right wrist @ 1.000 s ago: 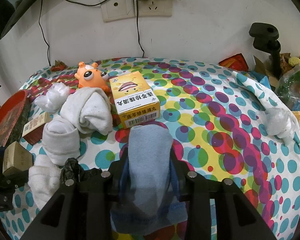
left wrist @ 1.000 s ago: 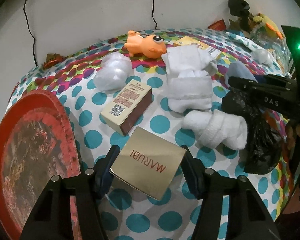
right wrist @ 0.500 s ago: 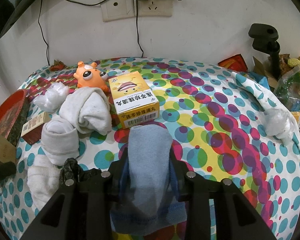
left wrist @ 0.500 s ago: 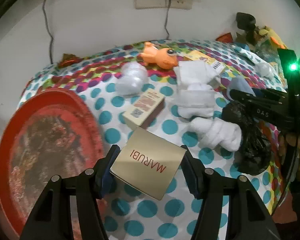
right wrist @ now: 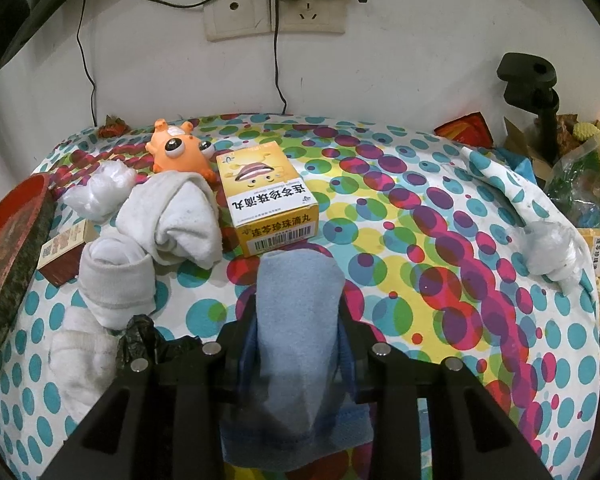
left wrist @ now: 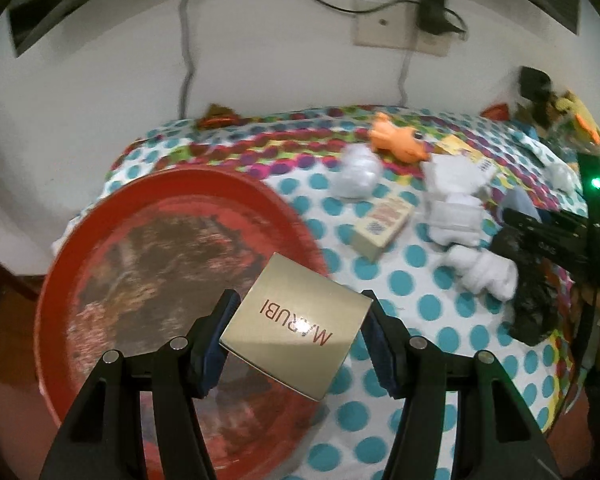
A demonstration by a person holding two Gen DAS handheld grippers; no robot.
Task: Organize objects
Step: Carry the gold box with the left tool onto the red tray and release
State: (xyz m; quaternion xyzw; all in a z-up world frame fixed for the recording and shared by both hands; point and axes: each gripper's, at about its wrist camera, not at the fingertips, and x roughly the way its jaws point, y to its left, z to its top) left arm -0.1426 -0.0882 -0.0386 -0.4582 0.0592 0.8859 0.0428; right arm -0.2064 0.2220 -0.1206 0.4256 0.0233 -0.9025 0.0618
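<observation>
Gold box (left wrist: 296, 326) clenched in left claw (left wrist: 298, 338) above red tray (left wrist: 172, 188), right claw (right wrist: 298, 340) grasping blue sock (right wrist: 298, 320)

a: what is the left gripper (left wrist: 298, 334) gripping?

b: its two fingers are pressing both sides of a gold box (left wrist: 296, 324) with "marubi" printed in red, hanging tilted at 6 o'clock, half over the rim of the red tray (left wrist: 100, 248) and half over the dotted tablecloth (left wrist: 412, 280).

a: and the tray is sitting where?

b: filling the 8 o'clock side. a small beige box (left wrist: 384, 222) is lying at 2 o'clock, white socks (left wrist: 456, 208) just beside it, an orange toy (left wrist: 398, 140) near 1 o'clock.

a: anything at 3 o'clock?

b: the right gripper (left wrist: 560, 236) is reaching in, black bag (left wrist: 536, 300) under it; its grip is not showing.
</observation>
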